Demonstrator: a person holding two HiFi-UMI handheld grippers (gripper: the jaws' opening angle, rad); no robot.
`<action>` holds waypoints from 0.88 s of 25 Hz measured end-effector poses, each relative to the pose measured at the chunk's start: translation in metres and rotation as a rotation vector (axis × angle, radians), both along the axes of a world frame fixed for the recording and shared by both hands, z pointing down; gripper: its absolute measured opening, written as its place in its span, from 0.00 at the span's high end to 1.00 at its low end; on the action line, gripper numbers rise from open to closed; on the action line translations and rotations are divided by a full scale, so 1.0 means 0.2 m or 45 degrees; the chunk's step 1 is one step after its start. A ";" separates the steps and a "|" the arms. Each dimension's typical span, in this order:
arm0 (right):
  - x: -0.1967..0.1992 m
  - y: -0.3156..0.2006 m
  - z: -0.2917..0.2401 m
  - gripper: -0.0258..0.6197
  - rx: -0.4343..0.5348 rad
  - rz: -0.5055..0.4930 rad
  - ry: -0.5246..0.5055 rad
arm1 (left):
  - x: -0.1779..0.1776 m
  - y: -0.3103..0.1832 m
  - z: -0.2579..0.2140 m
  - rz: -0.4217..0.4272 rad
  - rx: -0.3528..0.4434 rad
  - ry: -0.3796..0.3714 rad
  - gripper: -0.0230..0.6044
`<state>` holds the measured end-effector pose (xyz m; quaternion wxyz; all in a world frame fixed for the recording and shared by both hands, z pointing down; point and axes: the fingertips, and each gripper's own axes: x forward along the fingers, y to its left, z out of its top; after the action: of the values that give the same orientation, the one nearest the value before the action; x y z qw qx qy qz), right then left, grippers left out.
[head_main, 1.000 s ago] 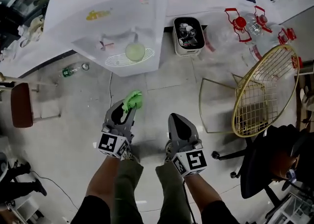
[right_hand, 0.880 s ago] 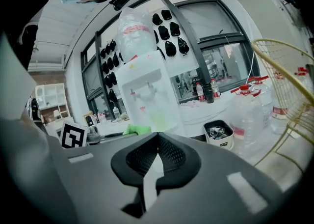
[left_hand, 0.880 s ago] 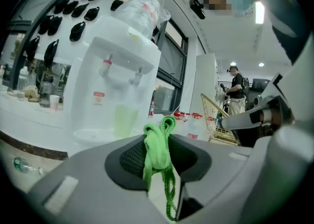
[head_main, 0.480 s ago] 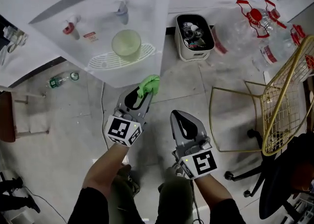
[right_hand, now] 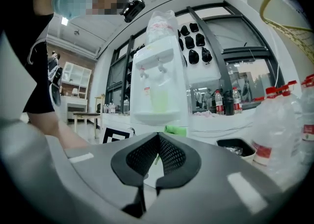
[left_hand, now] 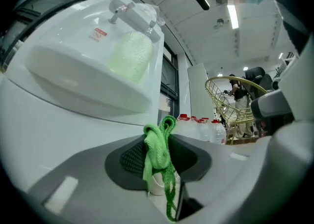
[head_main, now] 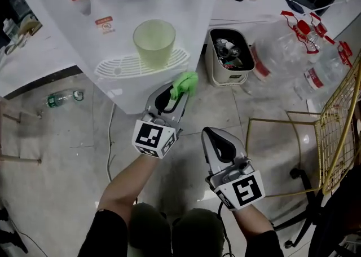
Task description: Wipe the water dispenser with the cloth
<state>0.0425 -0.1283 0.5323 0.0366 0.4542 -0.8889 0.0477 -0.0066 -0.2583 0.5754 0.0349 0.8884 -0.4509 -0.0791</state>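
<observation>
The white water dispenser [head_main: 113, 36] stands ahead, with a pale green cup [head_main: 153, 41] on its drip tray and two taps above. My left gripper [head_main: 175, 93] is shut on a bright green cloth [head_main: 185, 84] just below the tray's right corner, close to the dispenser's front. In the left gripper view the cloth [left_hand: 158, 152] hangs bunched between the pads, with the dispenser [left_hand: 73, 70] looming right above. My right gripper [head_main: 217, 143] hangs lower and to the right, shut and empty. The right gripper view shows the dispenser [right_hand: 159, 85] farther off.
A beige bin [head_main: 230, 56] full of rubbish sits right of the dispenser. Large red-capped water bottles [head_main: 299, 53] lie beyond it. A gold wire chair [head_main: 338, 120] stands at the right. A small bottle [head_main: 63, 99] lies on the floor at the left, and a cable [head_main: 110, 132] runs down from the dispenser.
The person has stepped closer to the dispenser. The left gripper has carried the cloth forward and up to the dispenser's lower front. The right gripper has stayed shut and low.
</observation>
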 end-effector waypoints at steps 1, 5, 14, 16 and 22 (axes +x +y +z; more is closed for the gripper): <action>0.01 0.00 0.01 0.95 0.003 0.002 0.002 | -0.01 -0.01 0.00 -0.014 -0.003 0.007 0.77; 0.03 0.00 0.01 0.95 -0.016 0.005 0.018 | -0.09 -0.03 -0.02 -0.082 -0.010 0.002 0.77; 0.03 -0.03 0.01 0.95 0.042 -0.007 -0.020 | -0.66 0.05 0.04 -0.305 -0.027 -0.094 0.77; 0.04 -0.04 0.04 0.95 0.031 -0.002 0.000 | -0.80 0.06 0.04 -0.355 -0.021 -0.115 0.77; 0.04 -0.04 0.08 0.95 0.021 -0.018 -0.023 | -1.09 0.12 0.04 -0.476 0.017 -0.143 0.77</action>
<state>0.0515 -0.1366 0.5493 0.0252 0.4476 -0.8928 0.0443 -0.2243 -0.2353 0.5824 -0.0115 0.7923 -0.6088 -0.0376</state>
